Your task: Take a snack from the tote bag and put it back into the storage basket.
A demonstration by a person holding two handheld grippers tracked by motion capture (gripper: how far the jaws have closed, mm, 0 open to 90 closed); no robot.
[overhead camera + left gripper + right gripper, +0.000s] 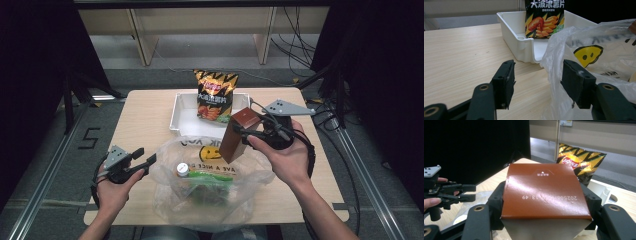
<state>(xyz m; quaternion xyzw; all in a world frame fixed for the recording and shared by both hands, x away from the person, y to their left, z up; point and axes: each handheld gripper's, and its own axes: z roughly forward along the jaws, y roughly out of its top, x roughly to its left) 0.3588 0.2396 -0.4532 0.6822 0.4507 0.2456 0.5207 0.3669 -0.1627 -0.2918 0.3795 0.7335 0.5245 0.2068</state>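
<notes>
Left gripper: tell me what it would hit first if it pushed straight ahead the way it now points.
Probably the plastic bag: its rim already lies by one pad of the open left gripper. Beyond stands the white tray with the chip bag, though depth is hard to judge.

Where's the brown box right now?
In the high view the brown box sits right of centre, clamped in the right gripper, above the plastic bag and near the white tray.

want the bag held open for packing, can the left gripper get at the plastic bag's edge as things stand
Probably yes: the left gripper has open, empty jaws, and the plastic bag edge lies right beside one jaw with only bare table around it.
</notes>
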